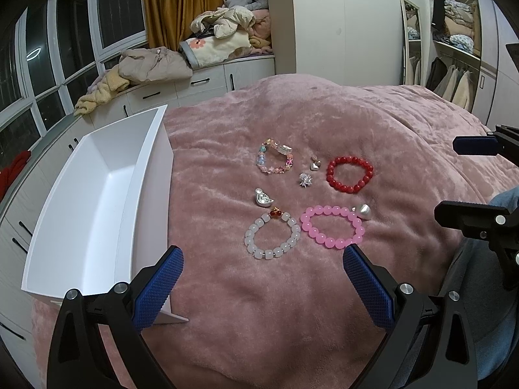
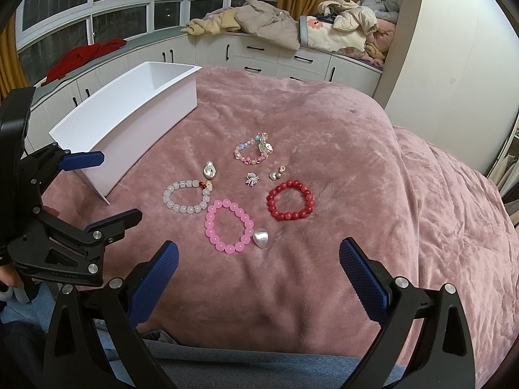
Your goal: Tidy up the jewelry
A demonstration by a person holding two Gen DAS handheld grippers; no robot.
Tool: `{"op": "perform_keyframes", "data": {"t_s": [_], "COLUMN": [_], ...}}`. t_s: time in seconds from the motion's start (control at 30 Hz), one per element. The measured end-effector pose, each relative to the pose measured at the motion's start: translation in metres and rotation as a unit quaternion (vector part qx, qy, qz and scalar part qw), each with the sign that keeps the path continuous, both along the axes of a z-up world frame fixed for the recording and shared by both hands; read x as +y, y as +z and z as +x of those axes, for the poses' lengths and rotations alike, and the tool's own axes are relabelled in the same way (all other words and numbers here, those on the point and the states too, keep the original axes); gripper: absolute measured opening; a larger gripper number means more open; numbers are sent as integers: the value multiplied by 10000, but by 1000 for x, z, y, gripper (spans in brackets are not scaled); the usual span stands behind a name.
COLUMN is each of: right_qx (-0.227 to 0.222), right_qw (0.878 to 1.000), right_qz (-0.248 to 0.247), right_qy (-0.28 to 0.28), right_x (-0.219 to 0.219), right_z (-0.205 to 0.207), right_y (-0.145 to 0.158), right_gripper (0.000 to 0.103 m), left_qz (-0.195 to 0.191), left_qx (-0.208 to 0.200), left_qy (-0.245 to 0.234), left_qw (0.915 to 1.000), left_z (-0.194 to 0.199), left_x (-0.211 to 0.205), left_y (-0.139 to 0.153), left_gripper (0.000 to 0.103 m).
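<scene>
white box (image 1: 97, 201) holds nothing; 4 bracelets lie beside it.

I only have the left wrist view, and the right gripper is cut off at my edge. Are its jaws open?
Observer: Yes. The right wrist view shows the right gripper with its jaws wide apart and nothing between them.
Operator: What lies nearest to it?
Observer: The silver heart charm, just ahead of the jaws and right up against the pink bracelet.
Operator: Any jewelry past the red bracelet on that side?
Observer: None shows. Beyond the red bracelet there is only pink blanket sloping off toward the bed's edge.
</scene>
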State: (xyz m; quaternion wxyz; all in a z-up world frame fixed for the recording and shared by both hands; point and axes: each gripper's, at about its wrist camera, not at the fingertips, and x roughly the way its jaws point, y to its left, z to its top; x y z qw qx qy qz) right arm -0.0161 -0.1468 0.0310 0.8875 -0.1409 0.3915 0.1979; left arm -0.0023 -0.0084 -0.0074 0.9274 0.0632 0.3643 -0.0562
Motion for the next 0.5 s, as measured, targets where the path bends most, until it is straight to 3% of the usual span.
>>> {"op": "perform_keyframes", "data": {"t_s": [0.5], "right_qx": [104], "right_qw": [9997], "right_qz": [177], "right_qy": [-126], "right_x": [-4], "right_z": [8], "right_y": [8], "right_gripper": [98], "left_qz": [-47], "left_qx": [-20], "left_qy": [92], "left_qw": [9999], "left_z": [5], "left_x": [4], "left_y": [2], "left_gripper": [100]}}
